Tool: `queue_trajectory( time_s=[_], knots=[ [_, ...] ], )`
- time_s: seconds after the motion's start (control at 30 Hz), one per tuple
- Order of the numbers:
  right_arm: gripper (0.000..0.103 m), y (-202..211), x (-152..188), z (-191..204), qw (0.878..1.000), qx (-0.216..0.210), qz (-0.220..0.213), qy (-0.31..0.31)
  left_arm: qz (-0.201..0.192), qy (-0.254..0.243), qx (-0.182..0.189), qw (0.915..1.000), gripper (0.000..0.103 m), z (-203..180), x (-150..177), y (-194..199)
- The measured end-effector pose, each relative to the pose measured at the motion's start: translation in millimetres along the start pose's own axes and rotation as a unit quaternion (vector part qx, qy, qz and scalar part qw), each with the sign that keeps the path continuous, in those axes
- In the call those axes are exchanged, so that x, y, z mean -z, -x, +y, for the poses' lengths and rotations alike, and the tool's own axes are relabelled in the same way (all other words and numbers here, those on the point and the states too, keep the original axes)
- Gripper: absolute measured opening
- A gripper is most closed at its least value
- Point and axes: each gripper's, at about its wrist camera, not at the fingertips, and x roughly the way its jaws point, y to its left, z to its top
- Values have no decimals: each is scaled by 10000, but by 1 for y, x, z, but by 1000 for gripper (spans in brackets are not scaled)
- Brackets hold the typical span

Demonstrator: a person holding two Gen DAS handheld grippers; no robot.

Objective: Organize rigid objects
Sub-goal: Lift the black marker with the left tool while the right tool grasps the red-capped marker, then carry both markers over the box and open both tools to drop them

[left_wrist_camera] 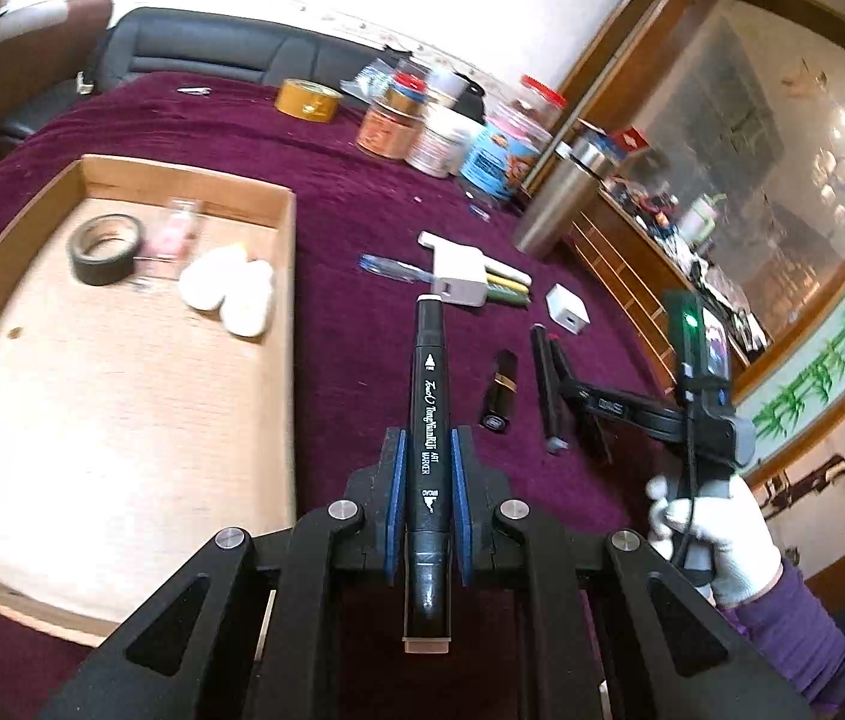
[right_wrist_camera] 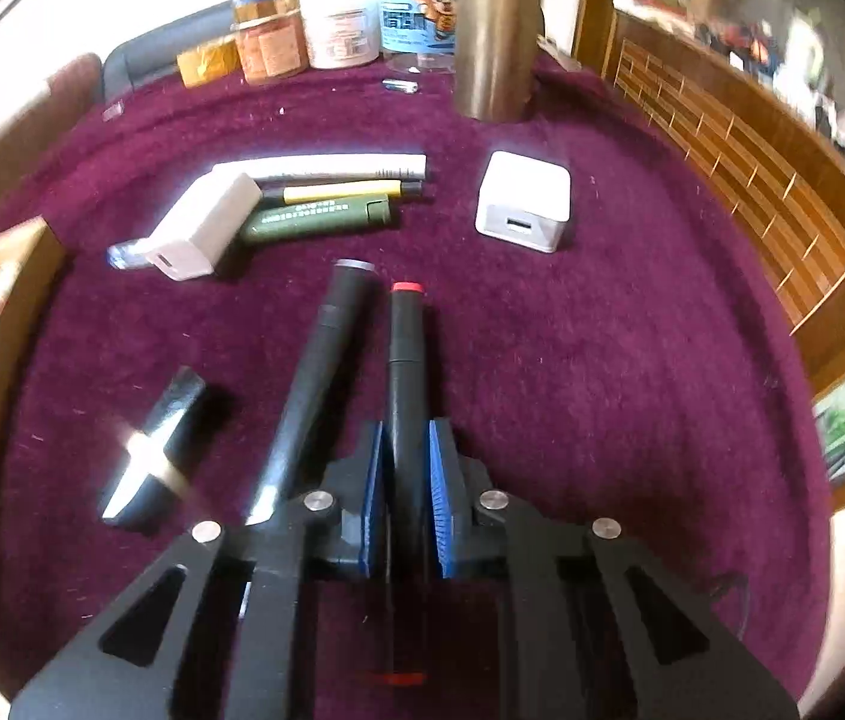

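Purple velvet cloth [left_wrist_camera: 314, 138] covered the table, and the sorting on it looked roughly half done. The left gripper [left_wrist_camera: 428, 468] was pinching a black art marker [left_wrist_camera: 429, 414] between its blue pads, lifted off the cloth and near the right wall of the cardboard tray [left_wrist_camera: 122, 390], not yet over it. The right gripper [right_wrist_camera: 404, 468], in a white-gloved hand [left_wrist_camera: 716, 540], had pressed its pads onto a red-capped marker [right_wrist_camera: 405, 354] that seemed to lie on the cloth toward the table's right edge.

Inside the tray lay a roll of black tape [left_wrist_camera: 103, 247], two white oval pieces [left_wrist_camera: 230, 294] and a blurred pink item I could not identify, all toward its far end.

Left on the cloth: a grey-capped marker [right_wrist_camera: 326, 354] touching the red one, a lipstick tube [right_wrist_camera: 152, 456] nearer the tray, a white charger block [right_wrist_camera: 524, 204], a white adapter [right_wrist_camera: 200, 228] resting across three pens [right_wrist_camera: 326, 198], and a clear blue pen [left_wrist_camera: 389, 267].

Jars [left_wrist_camera: 440, 132], a brown tape roll [left_wrist_camera: 308, 99] and a steel tumbler [right_wrist_camera: 497, 24] stood along the far edge.
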Motion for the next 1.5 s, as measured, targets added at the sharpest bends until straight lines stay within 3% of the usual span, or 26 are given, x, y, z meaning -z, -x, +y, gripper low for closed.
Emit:
queue_trajectory(
  time_s=[0.23,0.37,0.53,0.93,1.27,1.5],
  knots=[
    [12,50,0,-5,9870,-1506,-201,-524,-414,341,-375,9979,11,47,-11,37],
    [12,62,-11,31,9744,-2220,-74,-352,-456,553,-750,9946,12,75,-18,45],
    [13,56,-16,92,9542,-2961,397,-144,-278,643,-1210,9902,12,104,-32,41],
    [13,7,-20,218,9384,-3256,1081,408,251,945,-1765,9794,12,164,-69,10],
    [13,-31,-12,255,9312,-3270,1503,572,645,1183,-1903,9724,11,205,-102,-30],
    [13,-47,-4,279,9258,-3265,1745,761,488,1372,-1708,9745,14,217,-108,-29]
  ],
)
